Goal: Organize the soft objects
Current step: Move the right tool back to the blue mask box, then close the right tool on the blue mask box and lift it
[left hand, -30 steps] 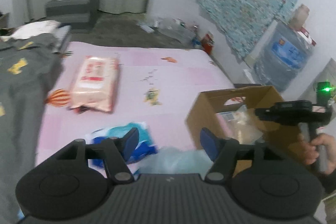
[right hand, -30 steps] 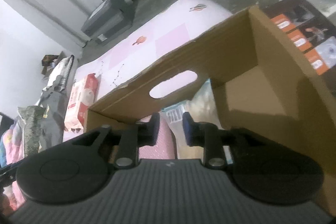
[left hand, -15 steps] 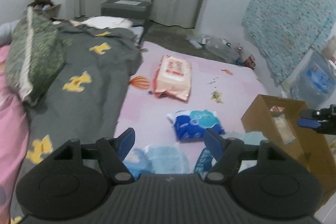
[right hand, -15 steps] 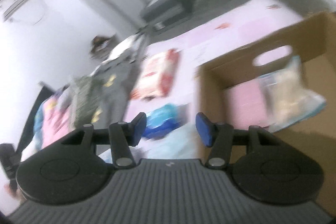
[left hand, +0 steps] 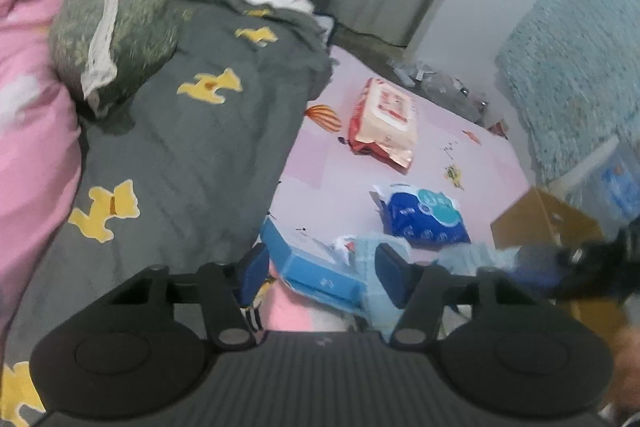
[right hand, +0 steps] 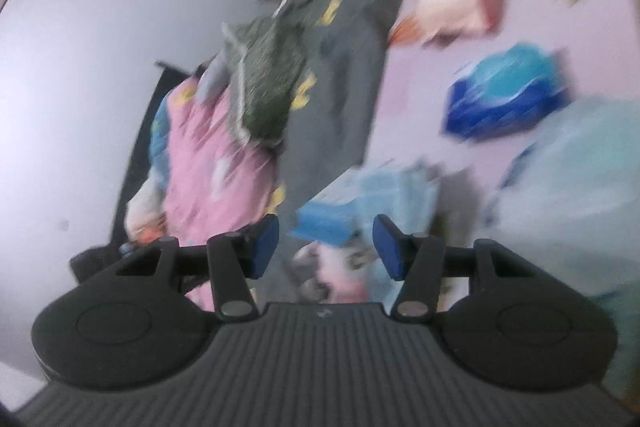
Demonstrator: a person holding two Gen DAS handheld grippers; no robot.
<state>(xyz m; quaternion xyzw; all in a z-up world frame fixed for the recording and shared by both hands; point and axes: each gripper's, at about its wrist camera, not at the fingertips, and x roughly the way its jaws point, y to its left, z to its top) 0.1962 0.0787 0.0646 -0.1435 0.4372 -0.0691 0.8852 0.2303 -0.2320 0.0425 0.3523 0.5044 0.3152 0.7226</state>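
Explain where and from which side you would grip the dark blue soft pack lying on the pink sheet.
Judging from its pose, the dark blue pack lies flat and apart from the red-and-white pack. Come from above with an open claw across its narrower width, pinching the long edges, not the crinkled end.

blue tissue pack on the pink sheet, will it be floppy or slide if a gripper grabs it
The blue tissue pack looks like a soft plastic-wrapped bundle, so it would probably squash rather than stay stiff. Its crinkled wrapper end suggests loose film that could slip between the pads. It lies flat on the pink sheet, so rolling seems unlikely, and it is probably light for its size.
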